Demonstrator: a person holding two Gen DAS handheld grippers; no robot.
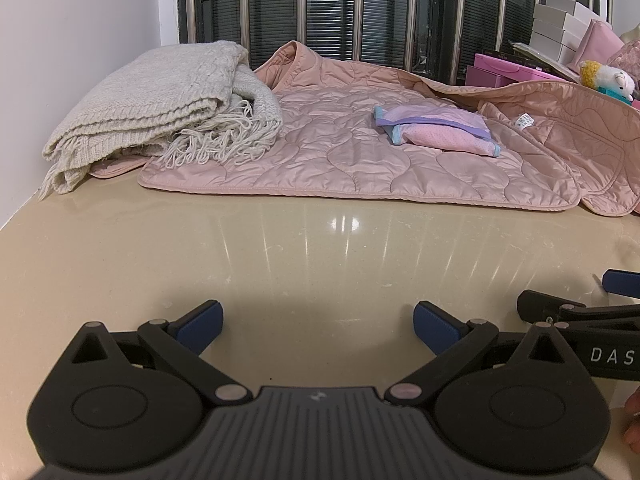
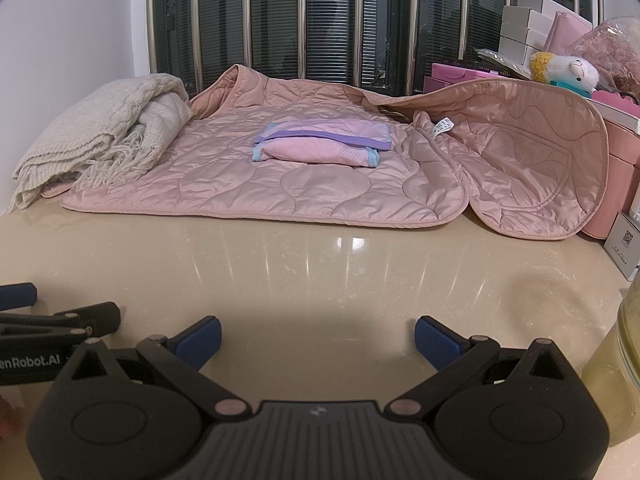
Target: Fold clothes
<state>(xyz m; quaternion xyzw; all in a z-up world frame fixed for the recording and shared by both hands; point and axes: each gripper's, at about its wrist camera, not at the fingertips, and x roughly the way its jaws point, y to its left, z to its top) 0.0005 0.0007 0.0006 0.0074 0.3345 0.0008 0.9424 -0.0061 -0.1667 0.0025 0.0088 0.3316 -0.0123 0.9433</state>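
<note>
A pink quilted jacket (image 1: 340,152) (image 2: 248,168) lies spread at the back of the beige table (image 1: 280,248) (image 2: 320,264). On it rests a small folded pink and purple garment (image 1: 436,130) (image 2: 324,146) with blue trim. A folded cream knitted scarf (image 1: 160,108) (image 2: 92,136) with fringe sits on the jacket's left side. My left gripper (image 1: 318,326) is open over the bare table, well short of the jacket. My right gripper (image 2: 318,338) is open too, holding nothing, at a similar distance. Each gripper shows at the edge of the other's view.
Pink and white boxes (image 1: 560,24) (image 2: 520,28) and a plush toy (image 1: 608,78) (image 2: 568,70) crowd the back right. A white carton (image 2: 624,244) and a yellowish jar (image 2: 616,368) stand at the right edge. A barred window (image 2: 320,20) runs behind; a white wall (image 1: 60,60) is left.
</note>
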